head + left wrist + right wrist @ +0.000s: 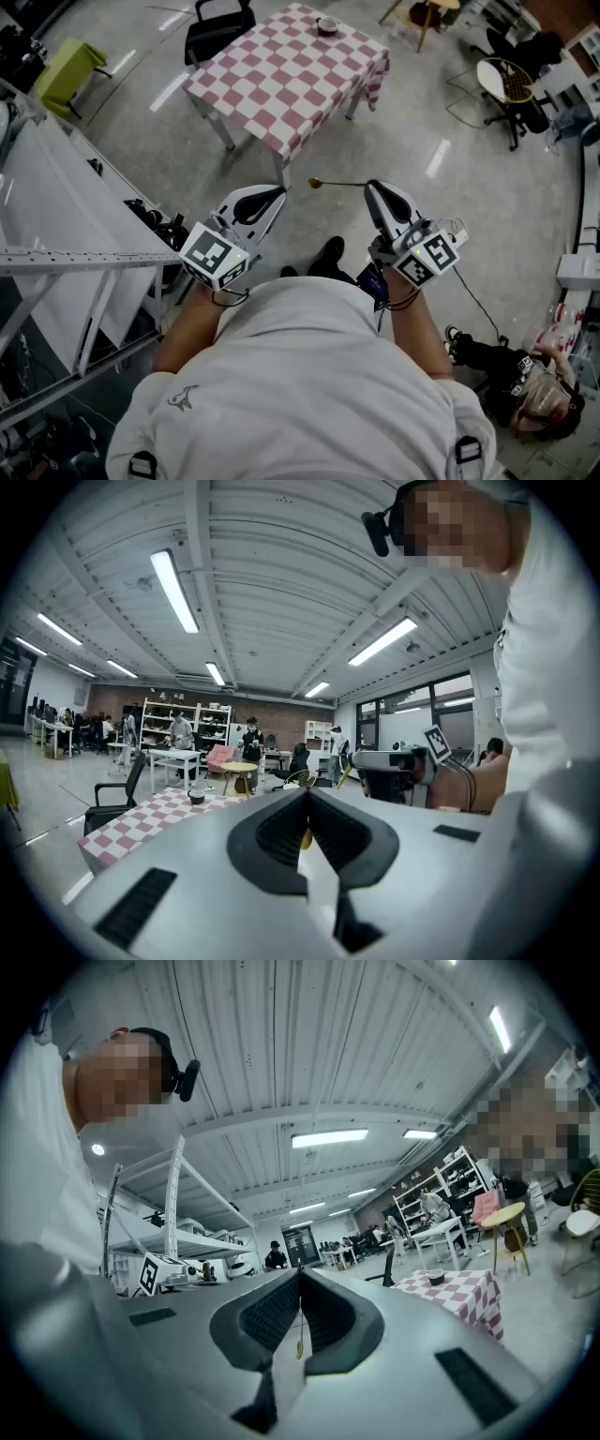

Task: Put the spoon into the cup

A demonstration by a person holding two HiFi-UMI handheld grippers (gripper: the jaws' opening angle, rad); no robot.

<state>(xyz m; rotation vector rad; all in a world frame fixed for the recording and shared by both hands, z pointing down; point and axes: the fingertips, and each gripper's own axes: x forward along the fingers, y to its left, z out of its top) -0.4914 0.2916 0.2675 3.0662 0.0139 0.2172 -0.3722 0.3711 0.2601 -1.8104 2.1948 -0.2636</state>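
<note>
From the head view, our right gripper (371, 187) carries the spoon (336, 183) level and pointing left, well short of the cup (326, 25) on the far checkered table (281, 94), so we should step closer first. The left gripper view shows the left gripper (307, 797) pressed together on nothing. In the right gripper view the jaws pinch the spoon's thin handle. It may swivel, so we tip it slowly over the cup.

Head view looks down; all views share checkered table (281, 84).
</note>
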